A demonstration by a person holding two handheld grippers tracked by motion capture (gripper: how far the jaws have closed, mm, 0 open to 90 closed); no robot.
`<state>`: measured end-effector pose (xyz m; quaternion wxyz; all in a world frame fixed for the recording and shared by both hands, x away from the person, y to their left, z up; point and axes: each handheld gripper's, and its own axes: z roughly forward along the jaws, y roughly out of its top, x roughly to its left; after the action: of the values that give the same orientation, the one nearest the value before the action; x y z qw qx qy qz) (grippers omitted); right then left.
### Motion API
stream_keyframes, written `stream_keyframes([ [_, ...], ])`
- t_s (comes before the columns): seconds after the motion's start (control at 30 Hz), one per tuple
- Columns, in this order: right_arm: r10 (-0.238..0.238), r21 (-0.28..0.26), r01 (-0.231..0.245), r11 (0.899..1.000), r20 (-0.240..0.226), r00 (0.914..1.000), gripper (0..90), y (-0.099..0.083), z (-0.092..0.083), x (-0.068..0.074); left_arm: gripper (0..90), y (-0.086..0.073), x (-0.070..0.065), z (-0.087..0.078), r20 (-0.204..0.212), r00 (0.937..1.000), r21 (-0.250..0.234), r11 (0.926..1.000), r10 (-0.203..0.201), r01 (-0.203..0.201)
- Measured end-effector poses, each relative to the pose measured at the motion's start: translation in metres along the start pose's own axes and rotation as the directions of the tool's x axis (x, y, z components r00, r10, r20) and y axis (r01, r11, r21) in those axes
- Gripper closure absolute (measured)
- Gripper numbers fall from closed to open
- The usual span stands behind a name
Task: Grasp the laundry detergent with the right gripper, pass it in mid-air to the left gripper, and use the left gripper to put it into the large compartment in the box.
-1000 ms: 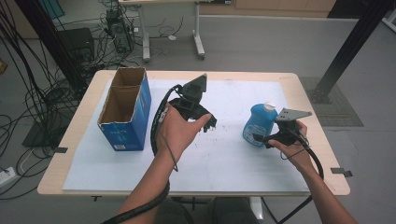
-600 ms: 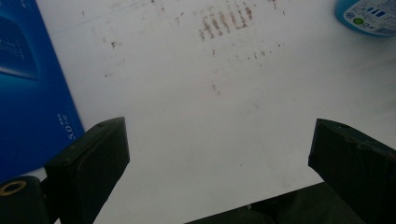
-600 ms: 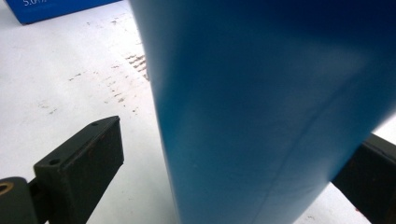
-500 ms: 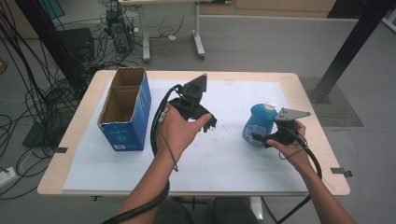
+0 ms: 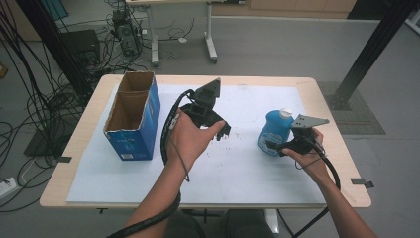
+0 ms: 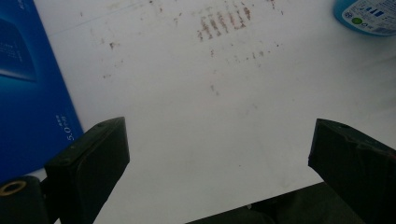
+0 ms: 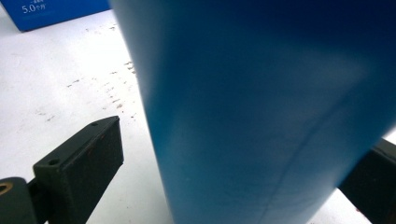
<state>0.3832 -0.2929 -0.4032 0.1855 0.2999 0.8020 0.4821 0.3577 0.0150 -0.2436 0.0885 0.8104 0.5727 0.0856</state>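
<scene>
Blue plastic bottle point(image 5: 275, 131) stands upright on the white sheet point(image 5: 237, 178), sitting between the right gripper point(image 5: 273, 147) fingers; in the right gripper view the bottle wall point(image 7: 261, 116) sits well in between the two pads, left pad point(image 7: 79, 168) clearly off it with a gap, far pad at the right edge mostly hidden, looks close to the bottle. So jaws spread, not clamped yet. Left gripper point(image 5: 220, 130) hangs over bare sheet, fingers point(image 6: 88, 163) wide apart with nothing between them; blue carton point(image 5: 133, 119) off beyond its left finger, bottle base point(image 6: 366, 16) far ahead past the right one.

Risks, my read: bottle is off-centre toward the far pad, so closing could shove it sideways or tip it before both pads bite. Smooth rounded plastic may slip or twist when lifted. Grip looks low on the body, so top-heavy tilt is possible. Cable point(image 5: 329, 171) trailing from the right gripper could drag
</scene>
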Motion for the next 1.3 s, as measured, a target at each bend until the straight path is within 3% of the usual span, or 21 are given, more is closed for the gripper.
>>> stream_keyframes([
  [1.3,-0.016,-0.027,0.016,1.000,0.008,0.9998,1.9,0.0014,0.0012,0.0006,5.6,-0.0013,0.0003,-0.0001,-0.003,1.0000,-0.002,1.0000,0.001,-0.001],
])
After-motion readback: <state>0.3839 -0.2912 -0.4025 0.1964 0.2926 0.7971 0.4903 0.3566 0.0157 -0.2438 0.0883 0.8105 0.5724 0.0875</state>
